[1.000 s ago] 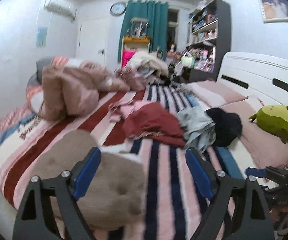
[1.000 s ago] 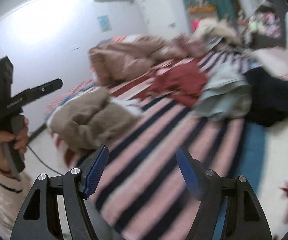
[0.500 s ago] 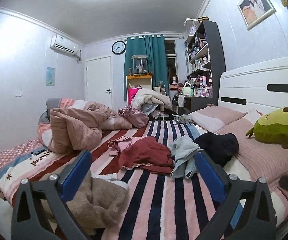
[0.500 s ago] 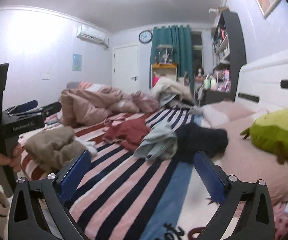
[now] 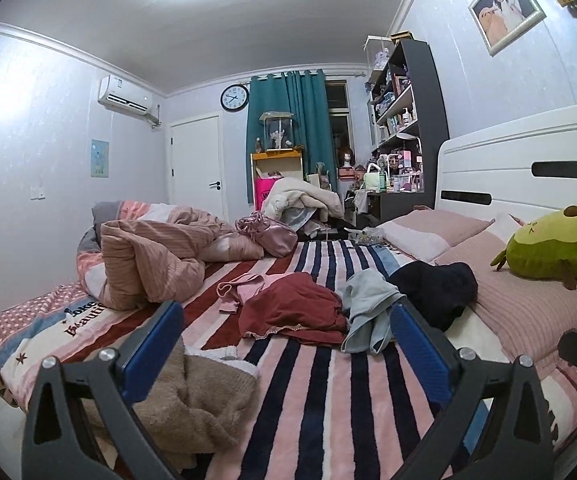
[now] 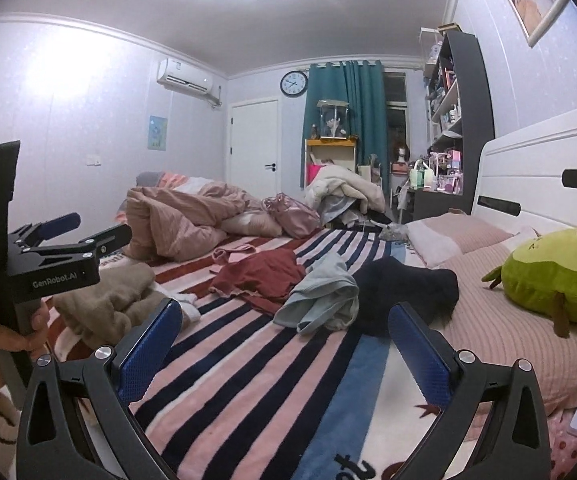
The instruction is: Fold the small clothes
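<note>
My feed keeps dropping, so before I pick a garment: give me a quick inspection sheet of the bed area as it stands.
Surface: striped blanket covers the bed; bare stretch in front.
Job's things: red garment, light blue garment, dark garment and pink garment, all crumpled mid-bed.
Clutter: tan sweater near left edge; bunched pink quilt; avocado plush on pillows.
Grippers: left gripper and right gripper above the blanket, jaws wide, empty.
Cables: nothing seen.
Surroundings: crowded shelf unit, teal curtain.
</note>
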### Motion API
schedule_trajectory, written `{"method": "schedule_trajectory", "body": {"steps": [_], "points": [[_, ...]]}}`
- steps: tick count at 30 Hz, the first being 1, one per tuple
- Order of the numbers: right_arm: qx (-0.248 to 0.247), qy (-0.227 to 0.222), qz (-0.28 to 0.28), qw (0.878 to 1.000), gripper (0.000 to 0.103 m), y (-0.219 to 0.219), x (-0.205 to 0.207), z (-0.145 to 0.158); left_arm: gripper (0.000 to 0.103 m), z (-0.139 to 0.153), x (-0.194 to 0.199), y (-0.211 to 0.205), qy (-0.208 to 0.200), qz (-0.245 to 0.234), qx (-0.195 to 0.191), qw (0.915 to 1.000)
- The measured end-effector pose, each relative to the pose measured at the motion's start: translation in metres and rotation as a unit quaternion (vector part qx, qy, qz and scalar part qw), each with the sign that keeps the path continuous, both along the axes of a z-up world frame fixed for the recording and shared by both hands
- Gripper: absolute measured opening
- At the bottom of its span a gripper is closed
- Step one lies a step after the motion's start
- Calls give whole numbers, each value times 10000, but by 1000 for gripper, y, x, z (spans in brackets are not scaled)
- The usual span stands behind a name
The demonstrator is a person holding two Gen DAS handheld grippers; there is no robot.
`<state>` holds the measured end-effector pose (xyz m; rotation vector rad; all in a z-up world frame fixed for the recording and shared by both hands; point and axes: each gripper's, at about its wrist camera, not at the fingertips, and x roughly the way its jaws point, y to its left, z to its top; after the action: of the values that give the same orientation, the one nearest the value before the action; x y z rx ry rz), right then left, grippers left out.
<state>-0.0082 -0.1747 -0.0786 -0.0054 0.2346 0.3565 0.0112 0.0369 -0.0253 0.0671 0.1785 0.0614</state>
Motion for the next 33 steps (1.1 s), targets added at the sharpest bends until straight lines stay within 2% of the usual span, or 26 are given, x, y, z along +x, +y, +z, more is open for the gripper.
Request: {"method": "schedule_trajectory", "body": {"steps": [20, 25, 33], "points": [[58, -18, -33, 10000, 103, -3, -6, 2, 102, -1, -2, -4, 19, -13, 48, 10000], [55, -20, -30, 10000, 103, -6, -7, 3, 102, 1, -15, -7, -34, -35, 59, 10000], [-87, -173, -33, 9998, 103, -4, -41, 6, 102, 0, -50, -18, -122, -68, 108, 9998]]}}
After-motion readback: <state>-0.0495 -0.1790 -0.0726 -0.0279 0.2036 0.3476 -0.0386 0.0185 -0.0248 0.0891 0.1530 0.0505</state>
